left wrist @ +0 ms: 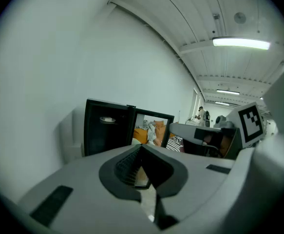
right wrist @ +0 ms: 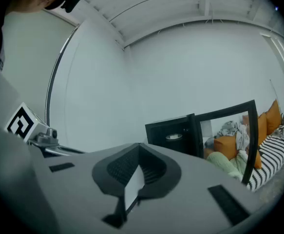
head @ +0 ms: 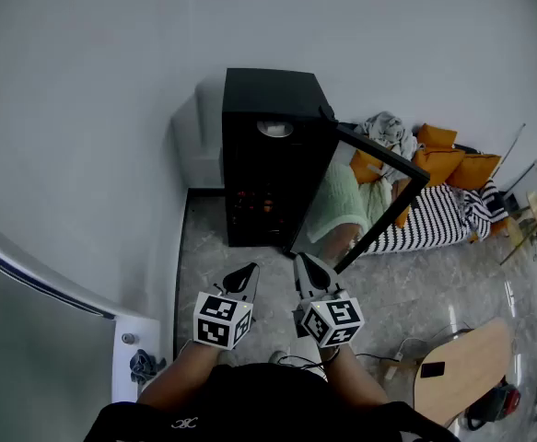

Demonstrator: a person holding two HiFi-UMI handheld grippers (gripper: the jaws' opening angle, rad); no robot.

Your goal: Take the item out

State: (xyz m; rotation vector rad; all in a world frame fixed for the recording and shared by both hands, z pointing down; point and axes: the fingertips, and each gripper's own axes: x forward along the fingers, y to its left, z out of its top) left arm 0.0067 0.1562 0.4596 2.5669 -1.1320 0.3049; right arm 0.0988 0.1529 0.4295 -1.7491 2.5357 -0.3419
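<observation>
"Begun yet?"
"Barely: the left hand-held gripper (head: pixel 246 273) and right hand-held gripper (head: pixel 304 264) hang closed, empty, short of the tall black cabinet (head: pixel 273 168), its glass door (head: pixel 383 154) swung open."
"The item?"
"Probably among some reddish things (head: pixel 254 205) low inside; next, I'd say, reach in and open."

Items (head: pixel 254 205) inside dark cabinet (head: pixel 270 99) too dim and small to identify, person's torso (head: pixel 268 405) cropped below
</observation>
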